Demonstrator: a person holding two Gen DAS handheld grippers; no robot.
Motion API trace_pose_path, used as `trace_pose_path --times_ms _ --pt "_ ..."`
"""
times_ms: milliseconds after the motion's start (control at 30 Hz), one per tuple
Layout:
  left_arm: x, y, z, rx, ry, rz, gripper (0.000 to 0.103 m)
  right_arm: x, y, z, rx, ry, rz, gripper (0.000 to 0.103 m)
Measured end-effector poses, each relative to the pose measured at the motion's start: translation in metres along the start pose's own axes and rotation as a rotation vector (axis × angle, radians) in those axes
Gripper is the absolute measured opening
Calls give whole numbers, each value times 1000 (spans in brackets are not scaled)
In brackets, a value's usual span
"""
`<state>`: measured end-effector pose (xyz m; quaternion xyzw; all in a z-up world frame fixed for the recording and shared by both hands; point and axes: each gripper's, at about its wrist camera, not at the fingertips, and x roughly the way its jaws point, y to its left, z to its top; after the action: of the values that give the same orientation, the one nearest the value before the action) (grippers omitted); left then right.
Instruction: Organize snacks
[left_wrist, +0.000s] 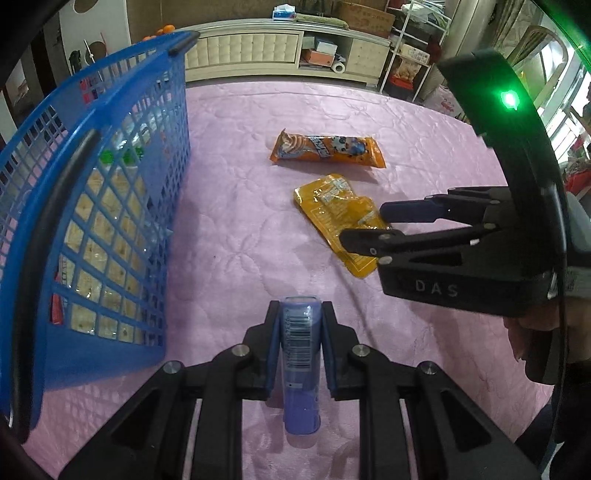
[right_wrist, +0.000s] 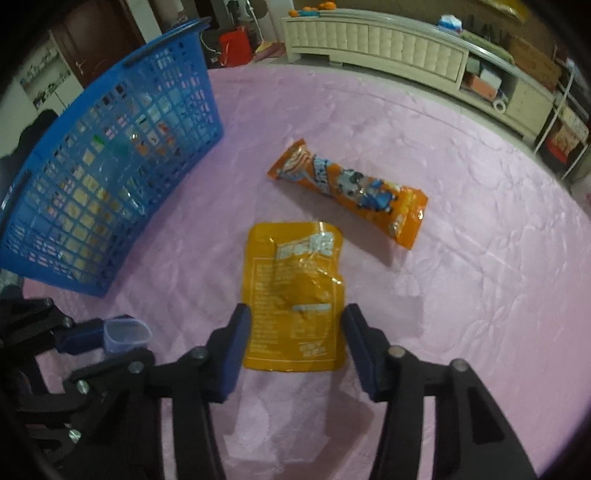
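Observation:
My left gripper (left_wrist: 299, 306) is shut on a purple tube-shaped snack (left_wrist: 300, 373) with a barcode, held just above the pink quilt; its purple end (right_wrist: 125, 334) also shows at the lower left of the right wrist view. My right gripper (right_wrist: 295, 314) points down over a flat yellow pouch (right_wrist: 295, 280), one finger at each side edge, and I see no squeeze on it. In the left wrist view that gripper (left_wrist: 364, 225) lies over the pouch (left_wrist: 328, 203). An orange snack packet (right_wrist: 351, 192) lies just beyond. A blue mesh basket (left_wrist: 110, 184) stands at the left.
The basket (right_wrist: 110, 147) holds a clear pack of crackers (left_wrist: 110, 229) and other packets. A pink quilt (left_wrist: 240, 240) covers the whole surface. Beyond its far edge stands a cream padded cabinet (left_wrist: 258, 48) and shelving. A person's hand (left_wrist: 524, 332) holds the right gripper.

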<state>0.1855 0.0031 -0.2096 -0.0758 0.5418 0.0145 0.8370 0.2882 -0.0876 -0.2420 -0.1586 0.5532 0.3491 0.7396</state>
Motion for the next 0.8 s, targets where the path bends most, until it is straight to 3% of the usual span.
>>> trace_pose_path --times_ms 67,133,200,233,267,500,800 --pt "-2 1 -1 -5 -2 -2 19 -2 3 -3 -30 2 -24 36" --pt "-4 1 -2 -11 -5 -3 19 -4 1 -6 -25 6 -26 29" --pt "-5 1 -3 -14 -9 -3 19 -7 -3 -8 -17 7 -29 18" --pt "-6 2 -4 -16 -10 -4 19 -8 -7 -10 -18 7 -41 7" --pt "-8 2 -5 -16 -10 -5 19 -8 -8 -10 -13 4 -41 4" --pt "-14 2 -7 -17 -19 -15 19 -21 -9 -33 34 -11 -4 2" --pt "-47 -10 -17 22 -75 -27 19 -41 3 -49 64 -9 -35 2"
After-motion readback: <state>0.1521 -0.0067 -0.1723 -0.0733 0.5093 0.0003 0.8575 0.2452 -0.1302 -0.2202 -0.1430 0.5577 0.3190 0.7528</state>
